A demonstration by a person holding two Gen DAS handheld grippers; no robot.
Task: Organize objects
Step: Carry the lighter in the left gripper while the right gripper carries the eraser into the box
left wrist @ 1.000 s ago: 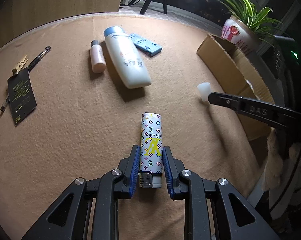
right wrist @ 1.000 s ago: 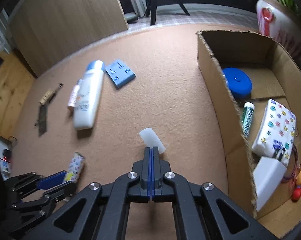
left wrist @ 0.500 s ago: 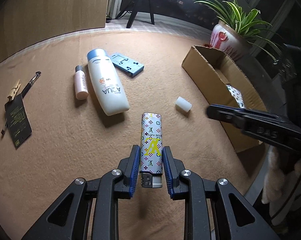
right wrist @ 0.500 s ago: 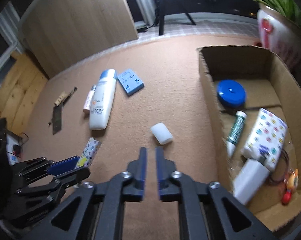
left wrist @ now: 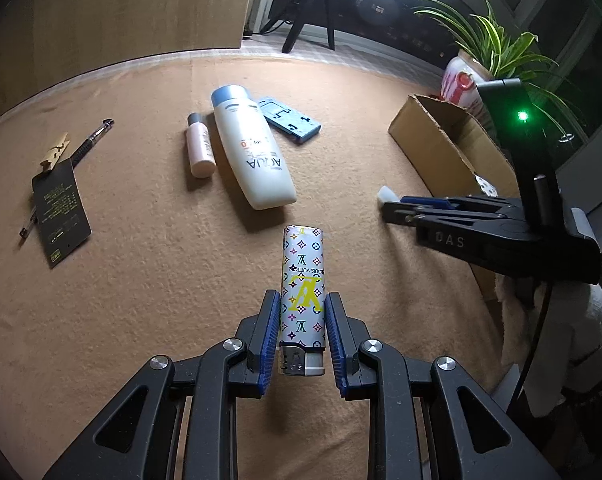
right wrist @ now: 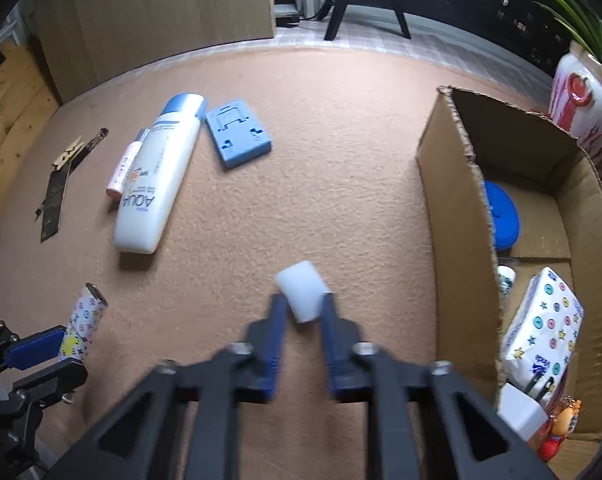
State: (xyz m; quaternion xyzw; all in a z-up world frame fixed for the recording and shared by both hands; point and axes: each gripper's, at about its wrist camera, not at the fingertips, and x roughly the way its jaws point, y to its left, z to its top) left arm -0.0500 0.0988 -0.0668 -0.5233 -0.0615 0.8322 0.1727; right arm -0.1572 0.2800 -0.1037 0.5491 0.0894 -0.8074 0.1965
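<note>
My left gripper [left wrist: 303, 300] is shut on a white patterned lighter [left wrist: 303, 264], held above the tan mat with its metal end towards the camera. The right wrist view shows the lighter [right wrist: 83, 320] and left gripper [right wrist: 41, 356] at lower left. My right gripper [right wrist: 303, 304] is closing on a small white cap [right wrist: 299, 284] that lies on the mat, and its blue pads touch the cap's two sides. From the left wrist view the right gripper [left wrist: 393, 206] points left with the cap [left wrist: 385, 193] at its tip. An open cardboard box [right wrist: 457, 184] stands just right of the cap.
A white bottle [left wrist: 253, 160], a small pink bottle [left wrist: 200, 152] and a blue plastic plate [left wrist: 289, 120] lie at the back of the mat. A pen [left wrist: 89, 142], clothespin [left wrist: 55, 152] and black card [left wrist: 61, 204] lie far left. The box holds a blue lid [right wrist: 501, 212] and a tissue pack [right wrist: 541, 320].
The right gripper opened from fully shut, dropped forward onto the white cap and now has the cap between its pads. The left gripper keeps its hold on the lighter.
</note>
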